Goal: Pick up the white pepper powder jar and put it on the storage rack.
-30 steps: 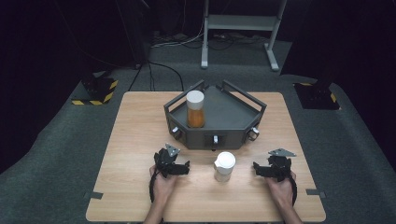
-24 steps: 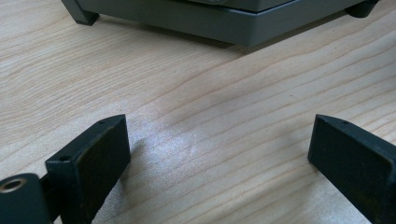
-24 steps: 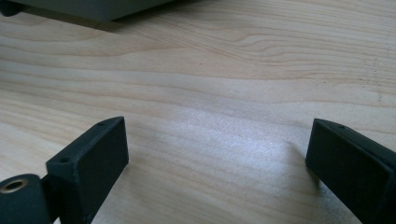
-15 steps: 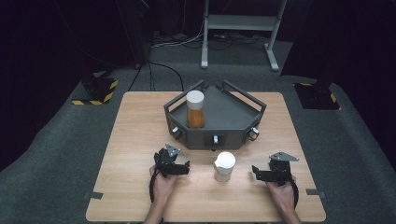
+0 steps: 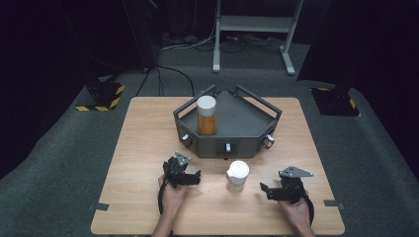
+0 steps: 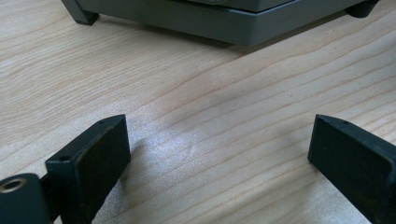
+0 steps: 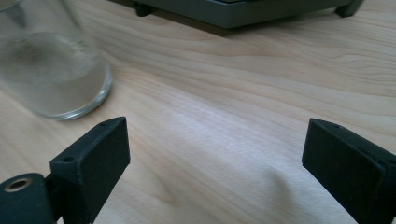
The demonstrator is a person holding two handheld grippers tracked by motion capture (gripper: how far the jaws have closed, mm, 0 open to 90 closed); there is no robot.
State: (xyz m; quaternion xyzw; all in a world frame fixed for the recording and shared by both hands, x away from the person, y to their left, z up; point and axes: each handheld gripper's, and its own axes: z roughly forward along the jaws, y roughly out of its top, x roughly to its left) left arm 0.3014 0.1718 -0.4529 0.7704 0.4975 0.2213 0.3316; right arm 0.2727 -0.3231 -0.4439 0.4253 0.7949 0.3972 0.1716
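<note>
- The small clear glass jar with a white lid [image 5: 237, 176] stands on the light wooden table [image 5: 148, 148], between the grippers, at 6 o'clock from the dark grey angular tray [image 5: 237, 116].
- The right gripper [image 5: 269, 191], jaws wide and just narrowed, holds nothing; the left gripper [image 5: 193, 178] is likewise wide and empty.
- A hasty sideways approach could tip the jar.
- Room is open toward 3 and 9 o'clock; the table edge lies close at 6.
</note>
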